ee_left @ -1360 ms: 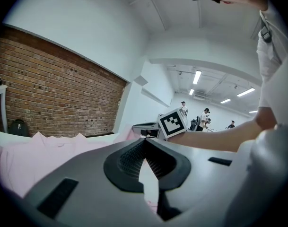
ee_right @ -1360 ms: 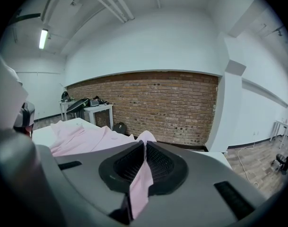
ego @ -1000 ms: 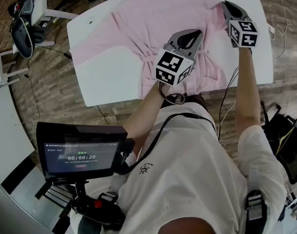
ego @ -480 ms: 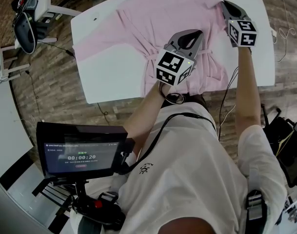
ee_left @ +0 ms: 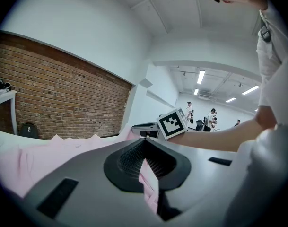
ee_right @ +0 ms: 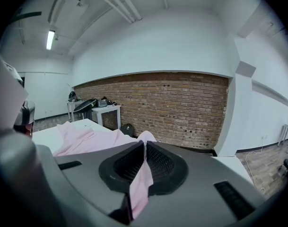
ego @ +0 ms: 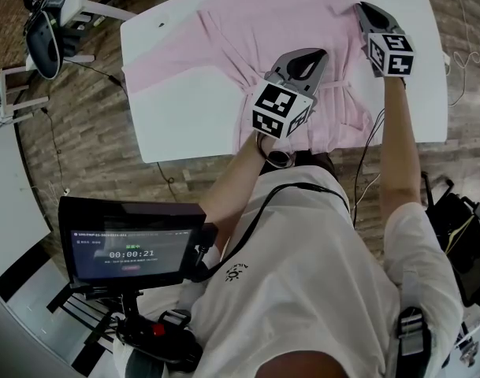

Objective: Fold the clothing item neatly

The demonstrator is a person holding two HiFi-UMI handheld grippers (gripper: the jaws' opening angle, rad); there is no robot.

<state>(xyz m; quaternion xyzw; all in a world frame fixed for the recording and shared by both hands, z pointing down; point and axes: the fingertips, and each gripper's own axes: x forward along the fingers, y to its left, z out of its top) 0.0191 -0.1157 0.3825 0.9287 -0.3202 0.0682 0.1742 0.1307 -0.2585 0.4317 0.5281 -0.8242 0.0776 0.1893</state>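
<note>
A pink garment (ego: 271,22) lies spread out on the white desk (ego: 184,124), and its lower part reaches the near edge of the desk. The left tool (ego: 306,61) is clamped on a fold of the pink cloth at the lower middle of the garment, and the cloth comes out between its jaws. The right tool (ego: 366,14) is also clamped on pink cloth, at the right side of the garment. The two tools are apart from each other.
</note>
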